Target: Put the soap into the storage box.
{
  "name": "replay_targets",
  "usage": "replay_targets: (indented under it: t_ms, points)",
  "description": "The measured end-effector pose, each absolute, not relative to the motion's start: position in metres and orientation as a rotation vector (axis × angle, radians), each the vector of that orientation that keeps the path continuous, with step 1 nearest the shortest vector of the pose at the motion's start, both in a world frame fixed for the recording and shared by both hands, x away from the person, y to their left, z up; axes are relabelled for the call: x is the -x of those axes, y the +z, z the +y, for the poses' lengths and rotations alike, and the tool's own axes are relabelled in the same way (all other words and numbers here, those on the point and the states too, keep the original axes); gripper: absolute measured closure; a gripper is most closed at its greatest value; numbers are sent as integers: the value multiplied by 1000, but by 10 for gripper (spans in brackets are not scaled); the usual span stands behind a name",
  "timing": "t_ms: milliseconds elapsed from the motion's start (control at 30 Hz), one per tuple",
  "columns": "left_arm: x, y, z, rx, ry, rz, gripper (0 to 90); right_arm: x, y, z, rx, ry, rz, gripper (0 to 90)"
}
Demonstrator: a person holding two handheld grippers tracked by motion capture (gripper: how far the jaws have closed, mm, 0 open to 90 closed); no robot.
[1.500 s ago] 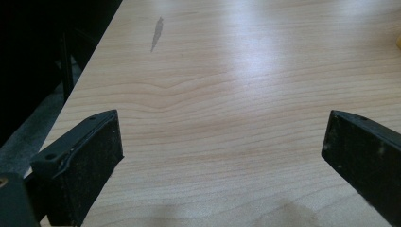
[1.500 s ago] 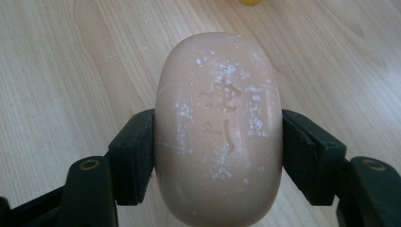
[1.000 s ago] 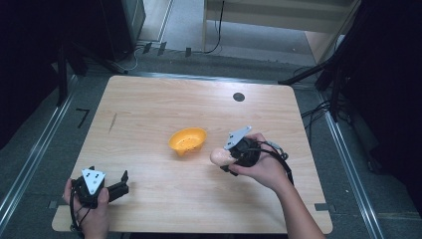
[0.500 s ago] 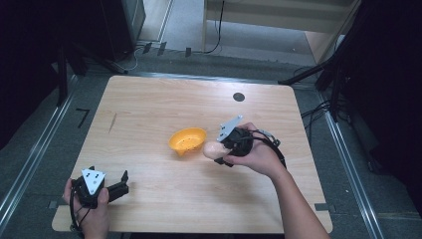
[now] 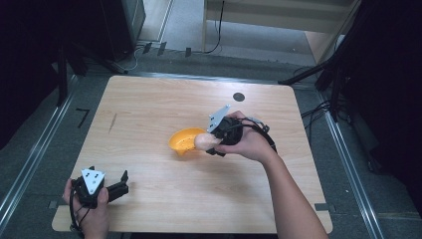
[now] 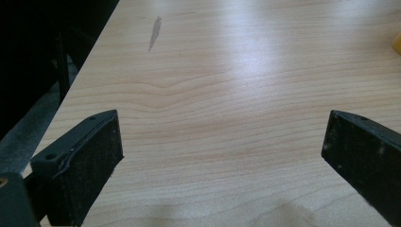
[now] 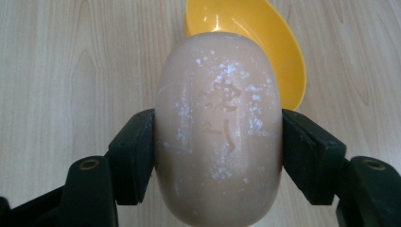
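Observation:
A pale pink oval bar of soap point(image 7: 218, 127) with white specks and a stamped mark is clamped between my right gripper's point(image 7: 218, 156) jaws. Just beyond it lies a shallow yellow dish point(image 7: 265, 38). From above, the soap point(image 5: 204, 141) hangs over the right edge of the yellow dish point(image 5: 183, 141) near the table's middle, with my right gripper point(image 5: 209, 142) shut on it. My left gripper point(image 5: 123, 183) rests open near the table's front left corner, nothing between its jaws. In the left gripper view its two pads point(image 6: 90, 161) stand wide apart over bare wood.
The light wooden table point(image 5: 149, 114) has a round black cable hole point(image 5: 239, 96) at the back right and a small dark smudge point(image 5: 113, 122) at the left. Metal rails run along both sides on the floor. A desk and cables stand behind the table.
My right gripper has carried the soap leftward and slightly back, from beside the yellow dish to over its right edge. The left gripper has stayed put.

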State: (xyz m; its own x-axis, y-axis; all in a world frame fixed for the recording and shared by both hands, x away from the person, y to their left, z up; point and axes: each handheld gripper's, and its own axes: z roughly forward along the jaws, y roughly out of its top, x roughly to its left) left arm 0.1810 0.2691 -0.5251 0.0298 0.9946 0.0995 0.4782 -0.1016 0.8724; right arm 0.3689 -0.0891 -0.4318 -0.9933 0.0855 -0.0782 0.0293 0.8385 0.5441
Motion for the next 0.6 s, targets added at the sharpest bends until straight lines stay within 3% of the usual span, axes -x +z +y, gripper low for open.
replay_targets:
  t_ms: [600]
  points:
    - [-181,-525,270,-1651,989,1520,0,-387,-428,-62,115,849,2899,339]
